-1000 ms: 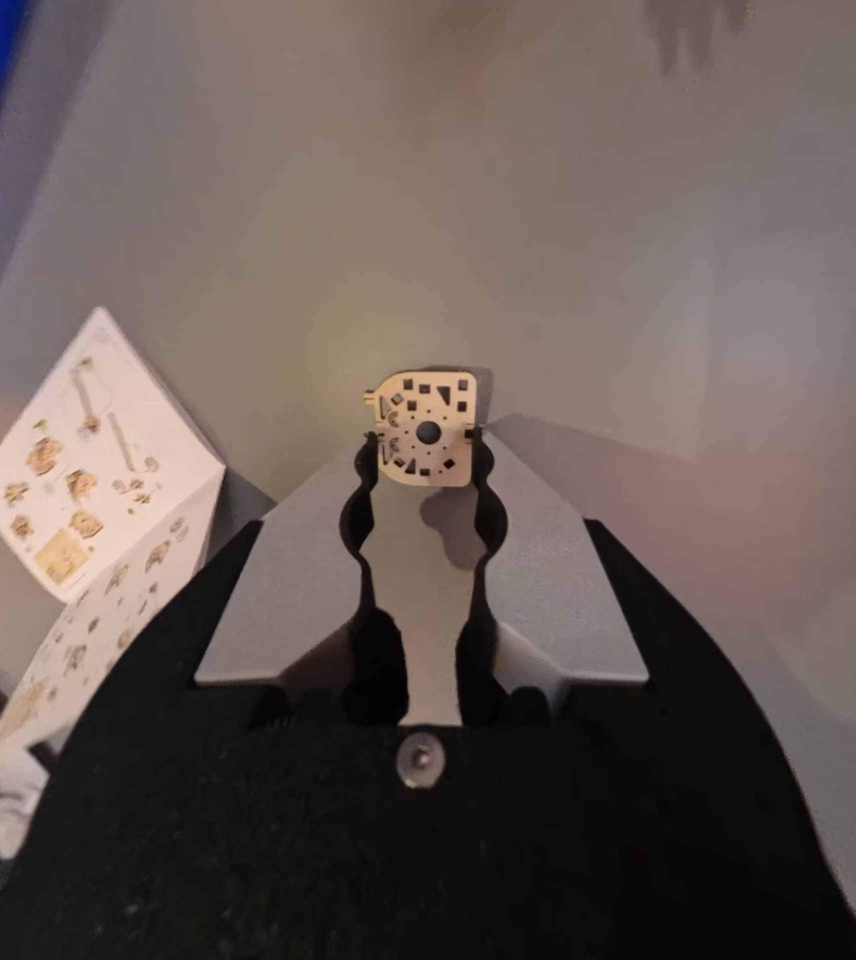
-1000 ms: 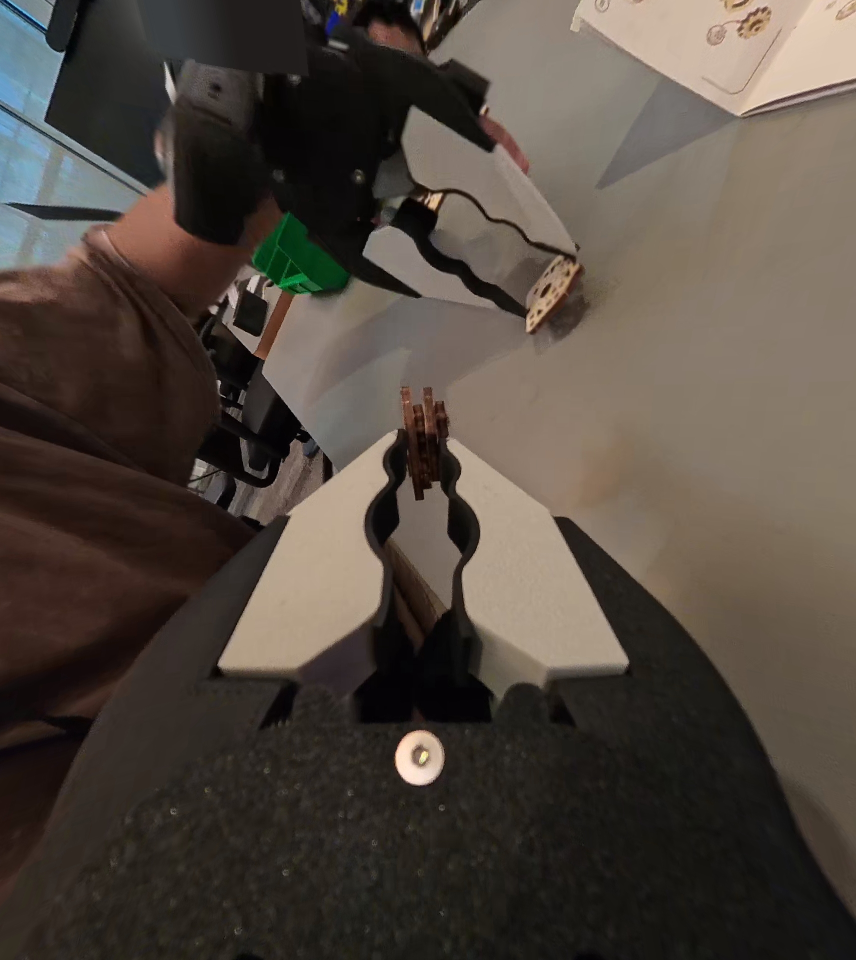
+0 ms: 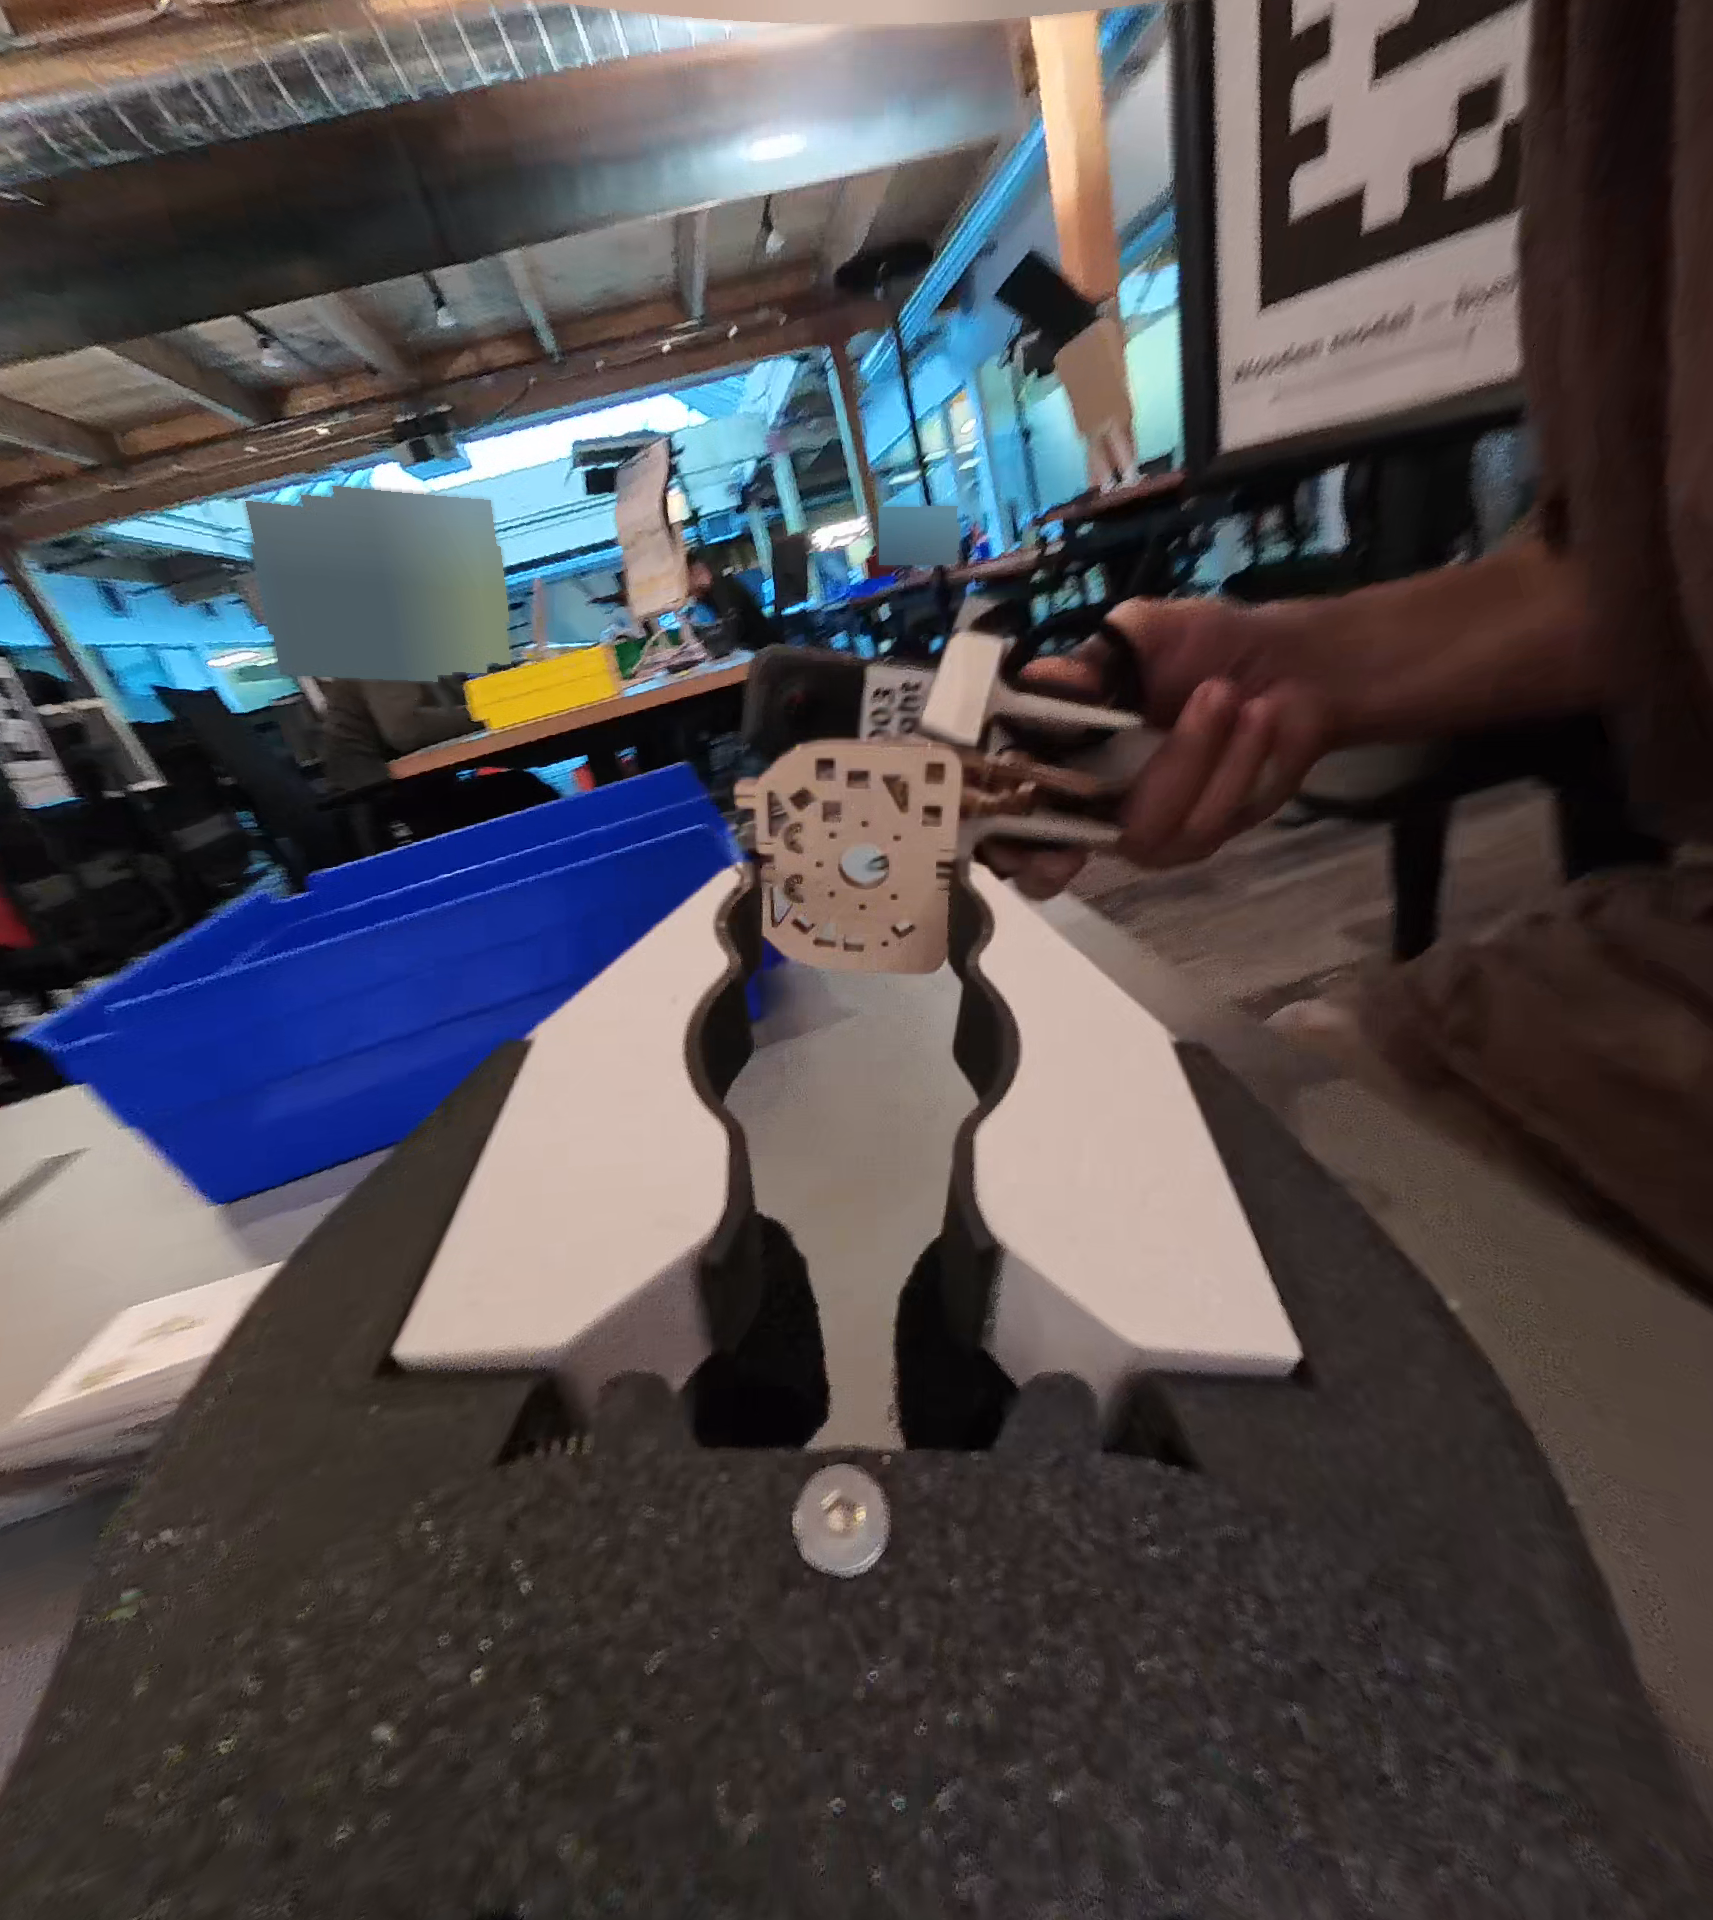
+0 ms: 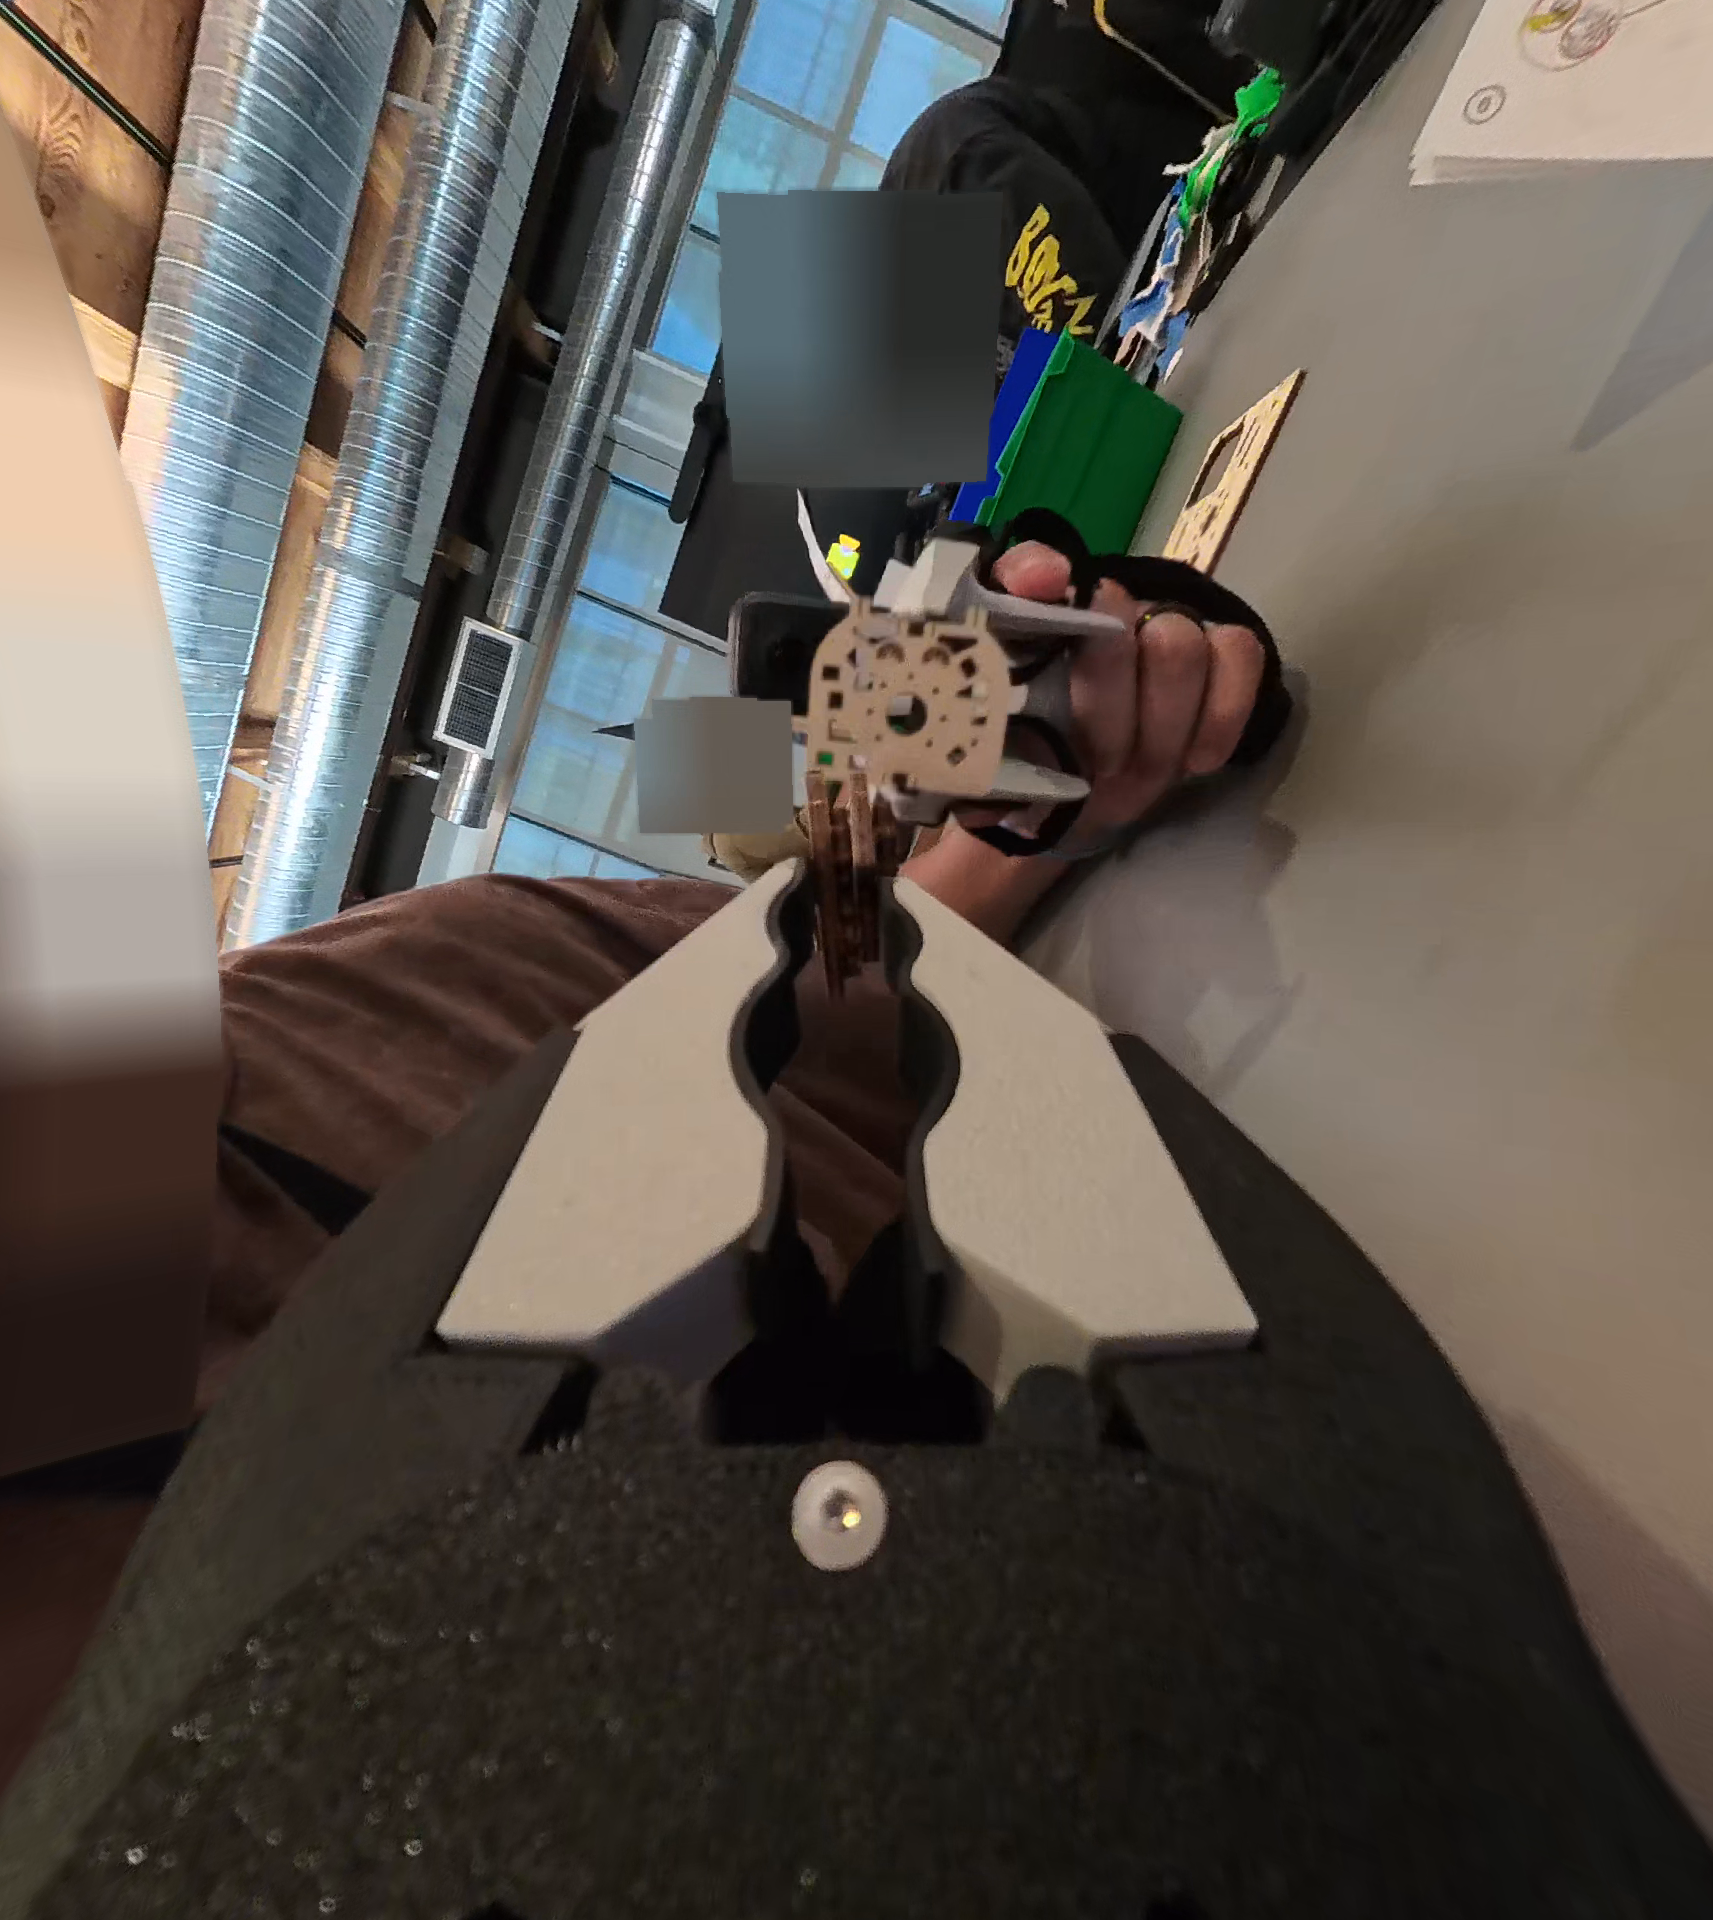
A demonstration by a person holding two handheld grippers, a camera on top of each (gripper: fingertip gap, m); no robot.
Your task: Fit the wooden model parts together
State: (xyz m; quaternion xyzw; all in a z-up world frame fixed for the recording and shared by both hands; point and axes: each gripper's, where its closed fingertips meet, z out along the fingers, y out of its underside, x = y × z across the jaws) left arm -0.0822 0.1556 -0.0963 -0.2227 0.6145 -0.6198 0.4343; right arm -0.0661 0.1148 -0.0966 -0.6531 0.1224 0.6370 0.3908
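Between the tips of the left gripper point(image 3: 857, 883) sits the pale wooden plate point(image 3: 857, 862), a thin perforated panel clamped by its two side edges, its flat face turned back toward the camera; just beyond and to the right of it the right gripper point(image 4: 847, 914) comes in, its fingers pressed together on a small stack of darker gear pieces point(image 4: 844, 894) held edge-on; in the right wrist view that stack rises to just under the plate's lower edge, and whether the two touch cannot be told.

Both parts look light, stiff and brittle, thin laser-cut ply by the look of it; the plate's many small cut-outs leave narrow bridges that would likely snap under twist or a hard squeeze, so the solid outer rim is the safe hold, with its central hole point(image 3: 862, 862) left free; the smooth faces may slide in the pads.

Hidden: the far face of the plate from the left wrist view, the number and tooth shape of the gears, and any peg or axle; the background is blurred, and the blue bin point(image 3: 395, 997) left of the left gripper is cut by its finger.
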